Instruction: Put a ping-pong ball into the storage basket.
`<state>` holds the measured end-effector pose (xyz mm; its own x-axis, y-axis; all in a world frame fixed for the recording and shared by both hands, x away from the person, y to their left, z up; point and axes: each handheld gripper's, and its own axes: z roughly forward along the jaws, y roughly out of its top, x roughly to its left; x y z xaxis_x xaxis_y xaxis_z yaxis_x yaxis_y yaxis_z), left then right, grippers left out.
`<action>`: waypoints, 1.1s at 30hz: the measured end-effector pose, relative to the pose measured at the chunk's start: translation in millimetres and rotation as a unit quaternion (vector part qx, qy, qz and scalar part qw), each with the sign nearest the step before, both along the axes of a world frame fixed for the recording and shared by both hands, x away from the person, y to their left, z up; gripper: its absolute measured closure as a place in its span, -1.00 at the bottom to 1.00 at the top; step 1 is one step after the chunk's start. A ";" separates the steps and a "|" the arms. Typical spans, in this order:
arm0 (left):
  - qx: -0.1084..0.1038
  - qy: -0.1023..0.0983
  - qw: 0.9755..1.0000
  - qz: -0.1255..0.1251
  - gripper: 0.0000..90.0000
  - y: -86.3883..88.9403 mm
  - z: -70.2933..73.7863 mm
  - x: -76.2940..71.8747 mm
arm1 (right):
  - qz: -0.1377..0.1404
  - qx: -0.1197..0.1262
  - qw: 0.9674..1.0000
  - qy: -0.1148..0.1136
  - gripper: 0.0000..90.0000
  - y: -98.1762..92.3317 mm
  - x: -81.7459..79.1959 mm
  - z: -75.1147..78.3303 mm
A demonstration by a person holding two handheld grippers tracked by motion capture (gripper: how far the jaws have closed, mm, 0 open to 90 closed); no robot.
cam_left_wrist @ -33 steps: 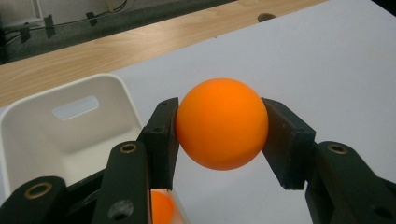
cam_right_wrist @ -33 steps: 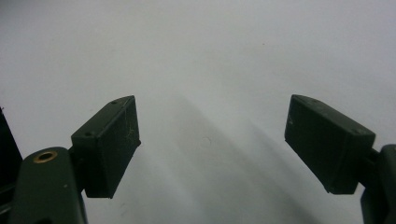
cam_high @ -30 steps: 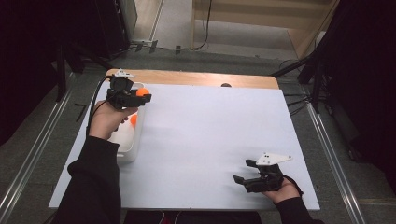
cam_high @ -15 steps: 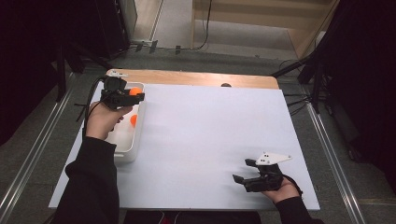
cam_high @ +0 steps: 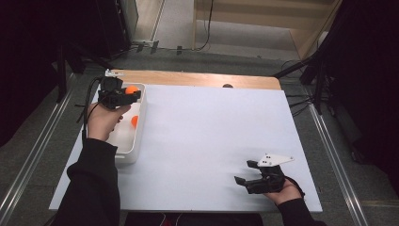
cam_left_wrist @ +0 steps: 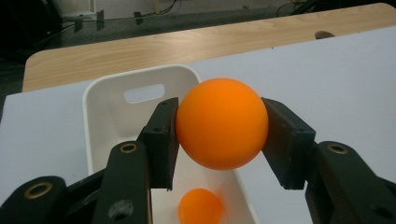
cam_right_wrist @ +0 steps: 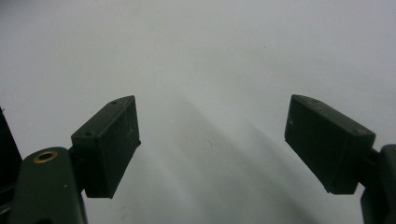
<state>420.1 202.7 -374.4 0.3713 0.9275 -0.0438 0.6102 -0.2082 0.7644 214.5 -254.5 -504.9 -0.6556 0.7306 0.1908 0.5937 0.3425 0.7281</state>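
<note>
Orange ball (cam_left_wrist: 222,122) pinched at its widest girth between flat black pads (cam_left_wrist: 161,140) of left gripper (cam_high: 123,95), above far end of white bin (cam_left_wrist: 112,100). Smooth, hard, hollow-looking sphere; probably light and slippery, best gripped across the middle. Second ball (cam_left_wrist: 201,206) lying in the glossy plastic bin. Right gripper (cam_right_wrist: 210,144) spread wide, empty, over matte white table (cam_high: 211,132).

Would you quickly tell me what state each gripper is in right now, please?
Left gripper: closed on the orange ball, above the white bin.
Right gripper: open, nothing between its jaws, over the white table.
</note>
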 end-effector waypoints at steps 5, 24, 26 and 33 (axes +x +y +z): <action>-0.005 -0.003 1.000 0.013 0.12 2.7 -1.3 2.2 | 0.000 0.000 1.000 0.002 -0.64 -0.6 -0.7 0.0; 0.009 0.000 0.999 0.039 0.12 4.4 -12.8 15.4 | 0.000 0.000 1.000 -0.003 -0.63 0.2 -0.5 0.1; 0.012 0.000 0.999 0.039 0.12 4.4 -14.0 17.2 | -0.001 0.000 1.000 -0.003 -0.63 -0.2 -0.9 0.1; 0.011 -0.010 0.999 0.037 0.12 3.8 -17.4 20.9 | -0.006 0.000 1.000 -0.002 -0.64 -0.9 -3.3 0.5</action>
<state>441.0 206.5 -391.8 0.3026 0.9530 -0.0159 0.6090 -0.1805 0.7724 211.2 -255.4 -504.4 -0.6478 0.7381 0.1885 0.5947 0.3354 0.7307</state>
